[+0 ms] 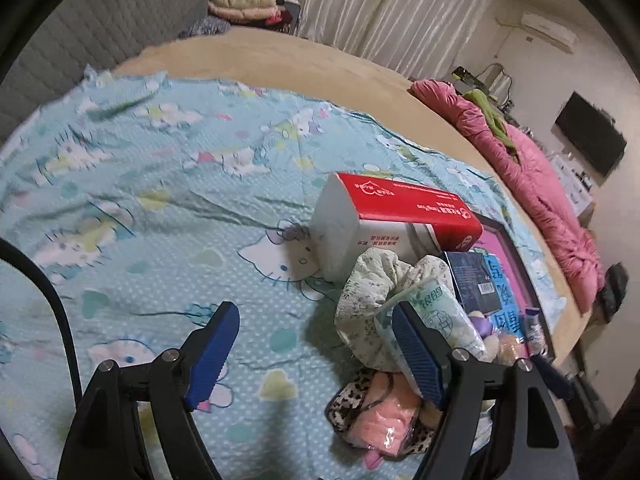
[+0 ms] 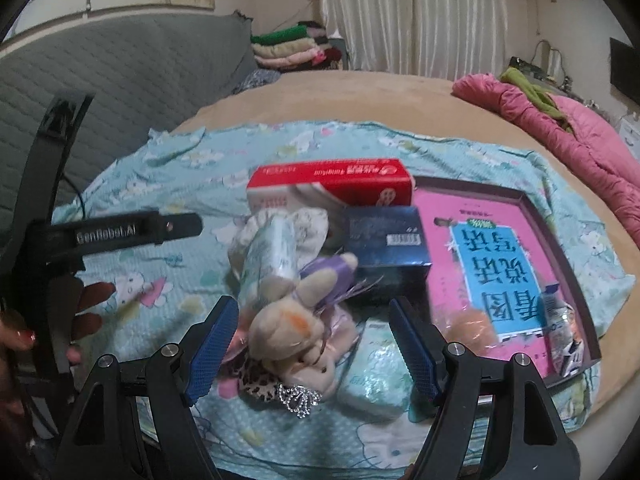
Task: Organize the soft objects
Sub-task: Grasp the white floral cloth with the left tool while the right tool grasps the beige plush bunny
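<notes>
With the right gripper (image 2: 310, 348) wide and empty just above the plush rabbit (image 2: 288, 320) lying between its fingers, it should settle lower and squeeze the toy's body, clear of the tissue pack (image 2: 374, 376) beside it.

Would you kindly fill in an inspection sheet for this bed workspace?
Surface: cartoon-print blue sheet spread over the bed.
Job's things: plush rabbit, tissue packs, floral cloth heaped together.
Clutter: red tissue box, dark blue box, pink book lying in a dark tray.
Grippers: left gripper and right gripper open, empty.
Cables: black cable at left.
Surroundings: pink quilt, folded clothes, curtains.
</notes>
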The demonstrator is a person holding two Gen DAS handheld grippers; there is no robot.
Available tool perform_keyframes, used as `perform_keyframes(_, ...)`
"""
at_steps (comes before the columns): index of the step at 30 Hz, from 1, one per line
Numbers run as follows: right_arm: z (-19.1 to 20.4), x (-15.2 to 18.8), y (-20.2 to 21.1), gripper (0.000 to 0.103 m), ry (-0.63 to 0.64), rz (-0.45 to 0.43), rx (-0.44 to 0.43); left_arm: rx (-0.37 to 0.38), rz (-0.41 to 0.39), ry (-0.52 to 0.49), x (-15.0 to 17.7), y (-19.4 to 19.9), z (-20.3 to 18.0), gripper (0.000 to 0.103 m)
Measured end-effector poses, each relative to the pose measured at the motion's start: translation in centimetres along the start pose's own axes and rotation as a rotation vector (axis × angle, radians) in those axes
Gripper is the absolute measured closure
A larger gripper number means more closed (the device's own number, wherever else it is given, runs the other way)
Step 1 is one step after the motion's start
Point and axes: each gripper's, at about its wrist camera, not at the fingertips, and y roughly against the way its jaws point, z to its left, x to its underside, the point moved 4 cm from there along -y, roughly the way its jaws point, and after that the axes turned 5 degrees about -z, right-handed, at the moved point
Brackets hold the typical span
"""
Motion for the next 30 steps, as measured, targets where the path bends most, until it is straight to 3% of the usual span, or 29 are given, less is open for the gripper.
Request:
perform_keyframes(5,0.4,1.0,-1.3,0.025,0.024,0.025,-0.006,0.003,0.017,0.025,-0.2,-1.5,0.7,0.025)
perform_keyframes(20,0.2,1.2,-4.0,0.025,0.002,0.060,-0.018,0.158,0.081,0.045,-0.8,-6.4,-0.7,0.027)
perform_keyframes(25,0.5,1.2,-4.5,0.036,0.014,0.062,-0.035,0.189,0.083,0.066,-1.0,-7.1,-0.7,0.030)
perform_keyframes(30,1.1,1.4,-4.6,0.053,0.048,0.068,-0.066,0.228,0.102,0.082,-1.0,-7.8,-0.8,0.039)
